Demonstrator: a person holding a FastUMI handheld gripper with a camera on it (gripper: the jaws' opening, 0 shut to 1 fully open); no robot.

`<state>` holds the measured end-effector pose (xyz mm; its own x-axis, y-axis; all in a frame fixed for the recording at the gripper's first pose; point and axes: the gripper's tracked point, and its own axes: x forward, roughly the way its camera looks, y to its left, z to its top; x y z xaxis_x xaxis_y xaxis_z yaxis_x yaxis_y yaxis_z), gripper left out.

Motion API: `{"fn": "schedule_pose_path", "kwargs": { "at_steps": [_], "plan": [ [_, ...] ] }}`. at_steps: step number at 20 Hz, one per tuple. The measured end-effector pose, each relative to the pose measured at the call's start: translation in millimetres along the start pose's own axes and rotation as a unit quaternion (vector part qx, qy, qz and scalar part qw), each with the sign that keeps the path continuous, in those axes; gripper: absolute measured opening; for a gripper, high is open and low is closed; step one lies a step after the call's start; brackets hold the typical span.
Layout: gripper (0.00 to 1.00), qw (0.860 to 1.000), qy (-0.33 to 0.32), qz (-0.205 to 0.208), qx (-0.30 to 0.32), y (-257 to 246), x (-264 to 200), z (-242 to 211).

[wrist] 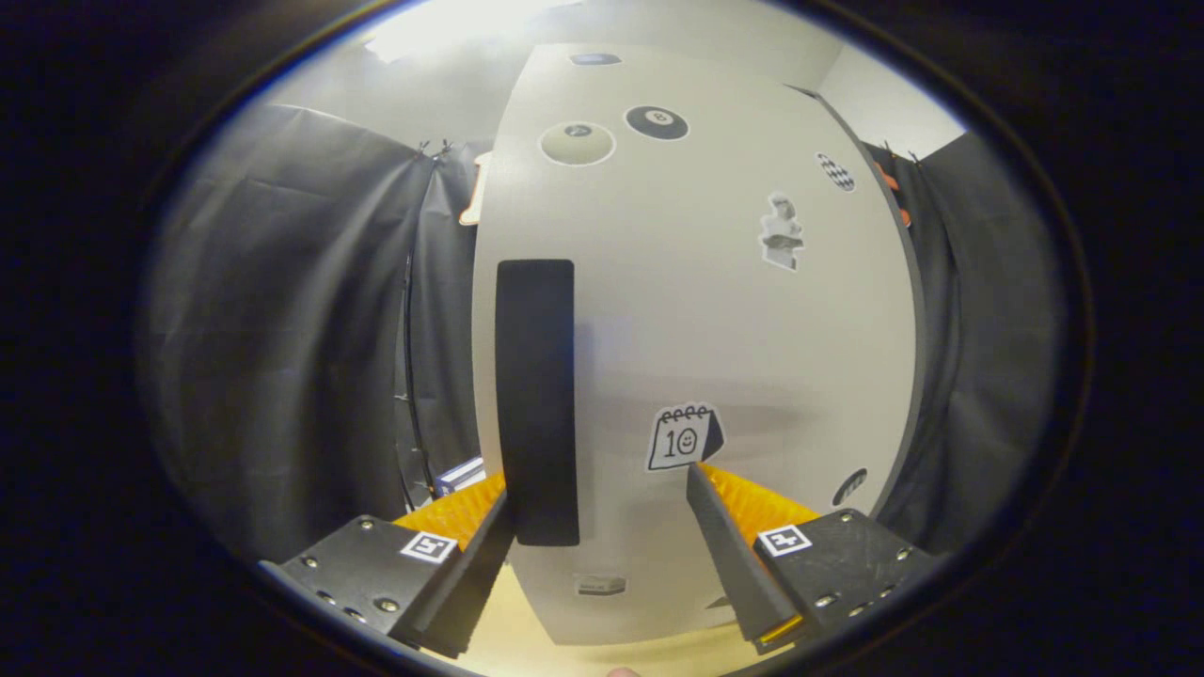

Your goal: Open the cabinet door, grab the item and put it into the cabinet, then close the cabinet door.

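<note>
Gripper [602,489] sits at the bottom of the frame, fingers spread wide, clamping nothing. The left fingertip [494,527] is up against the lower end of the handle [536,400], at its left edge; can't tell if it actually touches. The right fingertip [701,489] is well clear of the handle, tip close to the door face just under the calendar sticker [684,437].

Door [715,320] fills the centre of the frame: pale, flat, closed as far as I can see. The handle is a tall dark vertical bar, left of centre. Stickers on the door: two pool balls [616,133] at top centre, a checkered one [835,172] at upper right, a small figure [782,231] below that. Dark curtain [282,329] on both sides. A pale surface [508,639] shows at bottom centre between the fingers.
</note>
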<state>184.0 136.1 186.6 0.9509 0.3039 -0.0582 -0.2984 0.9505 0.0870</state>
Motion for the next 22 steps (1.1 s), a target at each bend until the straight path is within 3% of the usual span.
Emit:
{"fn": "schedule_pose_path", "kwargs": {
  "at_steps": [4,14,22],
  "plan": [
    [1.0,1.0,-0.005,-0.011,-0.008,5,22,0],
    [1.0,0.996,-0.022,-0.083,-0.016,3,58,-2],
    [1.0,0.996,-0.018,-0.085,-0.016,4,52,2]
  ]
}}
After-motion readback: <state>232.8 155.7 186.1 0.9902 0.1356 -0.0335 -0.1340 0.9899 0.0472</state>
